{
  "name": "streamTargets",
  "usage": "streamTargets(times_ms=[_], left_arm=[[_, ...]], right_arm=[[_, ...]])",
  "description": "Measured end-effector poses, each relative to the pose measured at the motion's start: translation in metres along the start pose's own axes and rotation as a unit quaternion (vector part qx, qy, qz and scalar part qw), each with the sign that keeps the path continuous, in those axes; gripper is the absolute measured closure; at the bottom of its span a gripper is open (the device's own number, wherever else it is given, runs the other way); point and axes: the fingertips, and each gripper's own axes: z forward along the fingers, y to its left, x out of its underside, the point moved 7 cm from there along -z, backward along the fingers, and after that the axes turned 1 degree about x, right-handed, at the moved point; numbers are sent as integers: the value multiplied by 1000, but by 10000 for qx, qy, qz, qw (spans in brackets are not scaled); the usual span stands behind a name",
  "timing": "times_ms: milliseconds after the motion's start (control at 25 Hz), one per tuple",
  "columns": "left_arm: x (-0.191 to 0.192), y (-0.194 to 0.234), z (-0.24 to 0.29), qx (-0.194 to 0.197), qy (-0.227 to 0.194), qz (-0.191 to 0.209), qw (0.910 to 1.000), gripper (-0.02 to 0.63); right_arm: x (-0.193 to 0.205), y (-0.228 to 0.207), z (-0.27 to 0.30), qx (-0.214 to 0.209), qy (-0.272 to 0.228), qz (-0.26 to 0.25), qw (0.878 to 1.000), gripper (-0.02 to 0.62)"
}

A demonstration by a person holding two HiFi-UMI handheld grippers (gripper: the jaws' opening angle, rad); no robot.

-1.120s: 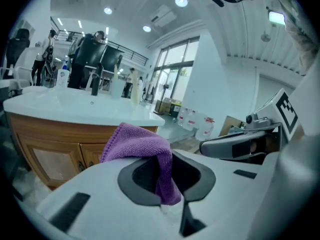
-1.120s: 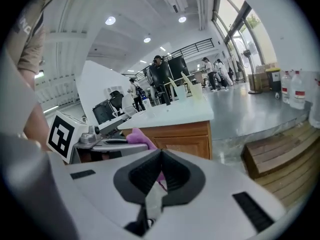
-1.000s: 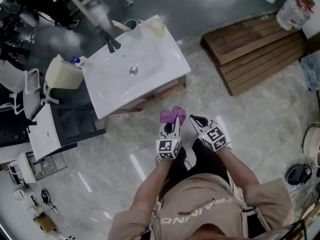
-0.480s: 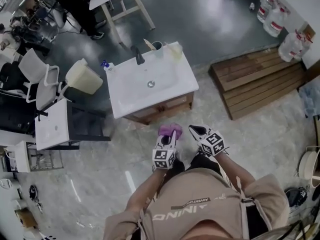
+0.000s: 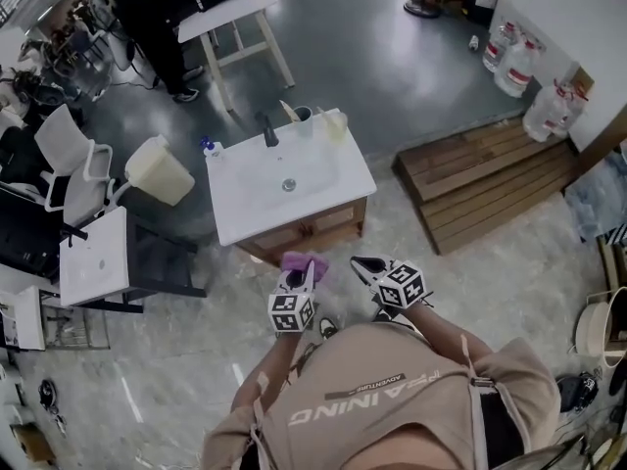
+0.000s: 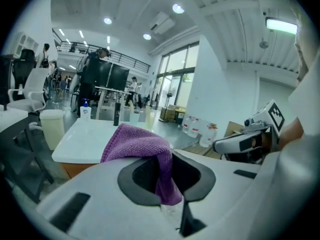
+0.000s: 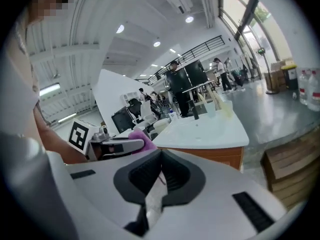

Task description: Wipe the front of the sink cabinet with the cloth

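The sink cabinet has a white basin top and a brown wooden front that faces me. A purple cloth hangs from my left gripper, which is shut on it just short of the cabinet front. In the left gripper view the cloth is draped over the jaws of the left gripper, with the basin top beyond. My right gripper is beside it on the right, shut and empty. In the right gripper view the right gripper points at the wooden front.
A wooden pallet lies on the floor to the right of the cabinet. A cream bin and a white chair stand to its left. A black faucet and cups sit at the basin's back. Water jugs stand far right.
The head view has swung, so the sink cabinet now sits nearer the middle of the picture. Both grippers stay side by side before its front, the cloth still held.
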Motion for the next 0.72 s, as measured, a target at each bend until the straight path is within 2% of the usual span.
streamTargets(times_ms=[200, 320, 440, 560, 720], left_arm=[[-19, 21, -8, -138, -36, -106, 9998, 569], [-36, 23, -18, -28, -27, -243, 9997, 569], [-59, 24, -26, 118, -77, -110, 9998, 569], [-87, 29, -31, 205, -274, -80, 9994, 569], [-120, 34, -40, 231, -687, -73, 9973, 569]], right_arm=[[-13, 17, 5, -87, -18, 78, 9999, 584], [-32, 23, 5, -122, -71, 63, 9999, 584], [-58, 26, 3, -155, -114, -170, 9997, 584], [-91, 26, 0, -3, -268, -439, 9987, 584], [-128, 34, -8, 211, -794, -419, 9957, 584]])
